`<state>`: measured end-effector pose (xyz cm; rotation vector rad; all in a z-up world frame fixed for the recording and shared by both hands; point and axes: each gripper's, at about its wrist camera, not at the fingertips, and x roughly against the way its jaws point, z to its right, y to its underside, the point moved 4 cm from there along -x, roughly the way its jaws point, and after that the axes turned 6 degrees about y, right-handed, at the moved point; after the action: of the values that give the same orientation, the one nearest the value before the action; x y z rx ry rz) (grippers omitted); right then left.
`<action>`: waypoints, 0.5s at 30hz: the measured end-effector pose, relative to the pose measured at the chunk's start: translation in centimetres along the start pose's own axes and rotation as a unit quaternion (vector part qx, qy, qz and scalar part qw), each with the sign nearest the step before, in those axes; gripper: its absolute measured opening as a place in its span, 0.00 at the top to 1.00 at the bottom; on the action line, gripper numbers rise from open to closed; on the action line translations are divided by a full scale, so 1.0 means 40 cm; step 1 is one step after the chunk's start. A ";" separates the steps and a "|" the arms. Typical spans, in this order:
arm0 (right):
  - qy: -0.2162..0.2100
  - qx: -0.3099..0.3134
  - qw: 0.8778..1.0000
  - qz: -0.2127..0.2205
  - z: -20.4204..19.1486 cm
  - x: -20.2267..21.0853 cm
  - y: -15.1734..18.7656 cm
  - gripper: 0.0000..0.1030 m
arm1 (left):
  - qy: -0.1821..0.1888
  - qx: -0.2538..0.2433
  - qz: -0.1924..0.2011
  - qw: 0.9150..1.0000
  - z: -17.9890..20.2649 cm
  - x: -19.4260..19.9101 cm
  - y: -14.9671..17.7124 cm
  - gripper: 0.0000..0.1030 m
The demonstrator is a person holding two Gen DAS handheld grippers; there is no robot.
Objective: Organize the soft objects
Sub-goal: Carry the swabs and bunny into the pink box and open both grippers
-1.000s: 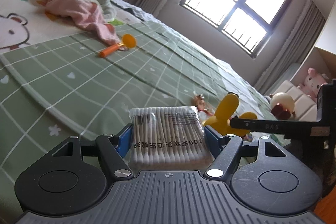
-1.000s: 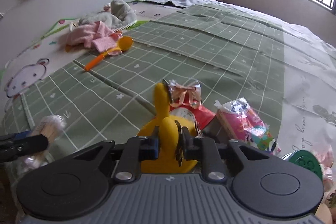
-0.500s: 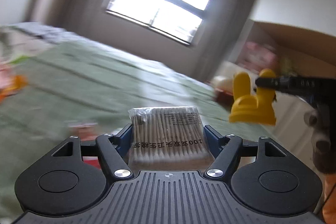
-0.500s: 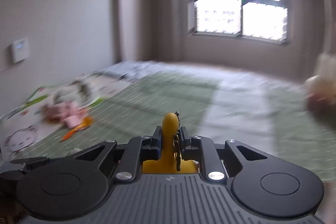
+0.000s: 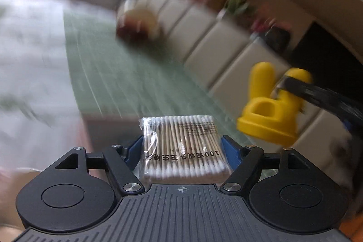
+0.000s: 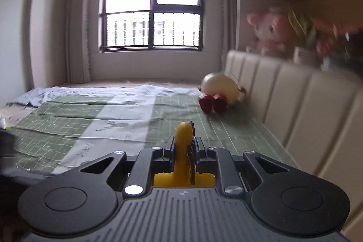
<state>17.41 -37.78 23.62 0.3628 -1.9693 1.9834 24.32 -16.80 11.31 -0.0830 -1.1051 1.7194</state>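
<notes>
My left gripper (image 5: 181,146) is shut on a clear pack of cotton swabs (image 5: 183,146) and holds it in the air above the green checked bed cover (image 5: 109,74). My right gripper (image 6: 183,151) is shut on a yellow rubber toy (image 6: 182,151), also held in the air. The same toy (image 5: 270,110) shows at the right of the left wrist view, clamped by the right gripper's black fingers (image 5: 317,94). The left wrist view is blurred by motion.
A padded beige headboard (image 6: 295,101) runs along the right of the bed. A round cream and red plush (image 6: 217,92) lies against it. A pink plush (image 6: 270,29) and a potted plant (image 6: 304,38) sit on the ledge above. A window (image 6: 154,1) is at the far end.
Both grippers have lifted off the bed with their objects and swung right, toward the headboard. The clothes, spoon and packets on the bed have left view.
</notes>
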 end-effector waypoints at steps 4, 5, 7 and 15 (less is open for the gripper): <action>-0.018 -0.015 0.999 -0.027 0.010 -0.062 0.071 0.84 | -0.110 -0.056 -0.014 0.992 -0.026 -0.096 0.018 0.25; -0.022 -0.017 0.999 -0.031 0.009 -0.079 0.082 0.84 | -0.111 -0.066 -0.007 0.992 -0.032 -0.093 0.017 0.25; -0.035 -0.029 0.998 -0.039 -0.005 -0.125 0.092 0.84 | -0.101 -0.070 0.008 0.992 -0.037 -0.082 0.018 0.25; -0.056 -0.075 0.995 -0.041 -0.054 -0.292 0.082 0.84 | -0.109 -0.097 0.007 0.989 -0.035 -0.076 -0.008 0.33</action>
<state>26.89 -36.16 15.94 0.5188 -2.1207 1.7865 26.67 -18.29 9.43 -0.0246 -1.4352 1.6564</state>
